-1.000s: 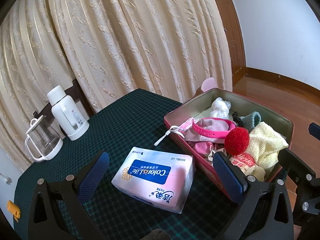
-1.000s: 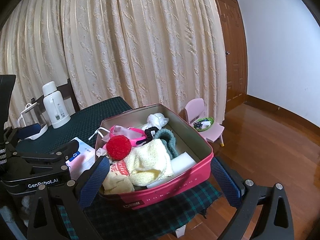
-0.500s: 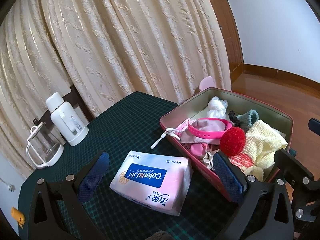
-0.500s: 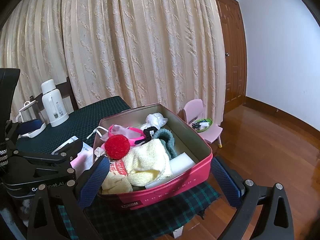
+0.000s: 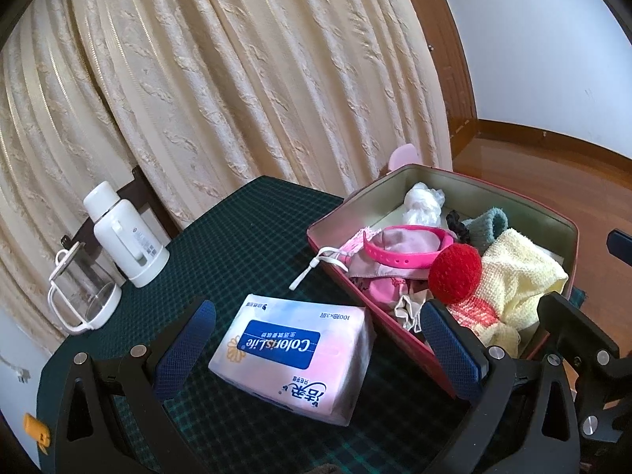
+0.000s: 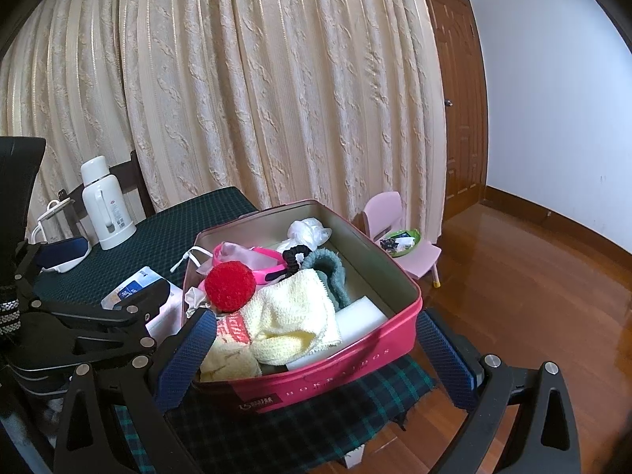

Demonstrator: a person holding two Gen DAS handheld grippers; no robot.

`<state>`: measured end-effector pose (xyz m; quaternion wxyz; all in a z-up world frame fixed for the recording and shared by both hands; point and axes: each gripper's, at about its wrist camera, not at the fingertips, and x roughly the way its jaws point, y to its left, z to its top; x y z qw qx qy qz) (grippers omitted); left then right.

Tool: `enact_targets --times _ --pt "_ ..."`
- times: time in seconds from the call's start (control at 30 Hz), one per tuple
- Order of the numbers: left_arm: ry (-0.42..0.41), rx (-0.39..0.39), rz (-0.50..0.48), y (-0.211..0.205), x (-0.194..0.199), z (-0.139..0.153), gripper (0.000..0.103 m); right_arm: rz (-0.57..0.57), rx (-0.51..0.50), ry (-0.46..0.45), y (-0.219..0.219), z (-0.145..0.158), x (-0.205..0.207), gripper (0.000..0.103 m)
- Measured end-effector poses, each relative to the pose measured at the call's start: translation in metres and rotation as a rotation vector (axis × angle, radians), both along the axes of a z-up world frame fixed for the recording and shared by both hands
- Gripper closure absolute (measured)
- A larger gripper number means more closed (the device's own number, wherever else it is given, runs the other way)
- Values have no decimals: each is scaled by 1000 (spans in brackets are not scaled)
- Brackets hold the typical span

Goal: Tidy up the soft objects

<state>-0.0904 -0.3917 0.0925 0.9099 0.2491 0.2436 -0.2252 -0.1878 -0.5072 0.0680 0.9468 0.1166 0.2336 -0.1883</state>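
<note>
Tissue pack (image 5: 294,353), white and pink with a blue label, lies flat on the green-checked table (image 5: 245,237), between the spread blue fingers of the left claw (image 5: 316,351), which stands wide open and grips nothing. Just right of the pack sits the pink tin box (image 6: 347,379), near the table's edge. It is heaped with soft things: a red pompom (image 6: 230,286) on top of a yellow knitted cloth (image 6: 292,316), a pink strap (image 5: 399,256), a teal sock (image 6: 328,264), a black scrunchie (image 6: 294,254), a white plastic bag (image 6: 308,231) at the far end and a white foam block (image 6: 359,316). The right claw (image 6: 312,359) is also wide open and empty, its fingers standing either side of the box's near wall. A white thermos (image 5: 126,233) and glass jug (image 5: 83,296) stand at the table's far corner. A small pink chair (image 6: 399,237) stands on the wooden floor (image 6: 533,296).
</note>
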Motion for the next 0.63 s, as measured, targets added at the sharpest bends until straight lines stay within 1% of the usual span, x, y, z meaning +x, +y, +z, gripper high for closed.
enact_targets --times 0.33,0.63 --pt "-14 4 6 2 2 0 0 1 3 0 -1 -1 1 0" --pt "-6 0 5 3 3 2 0 0 3 0 -1 -1 0 0"
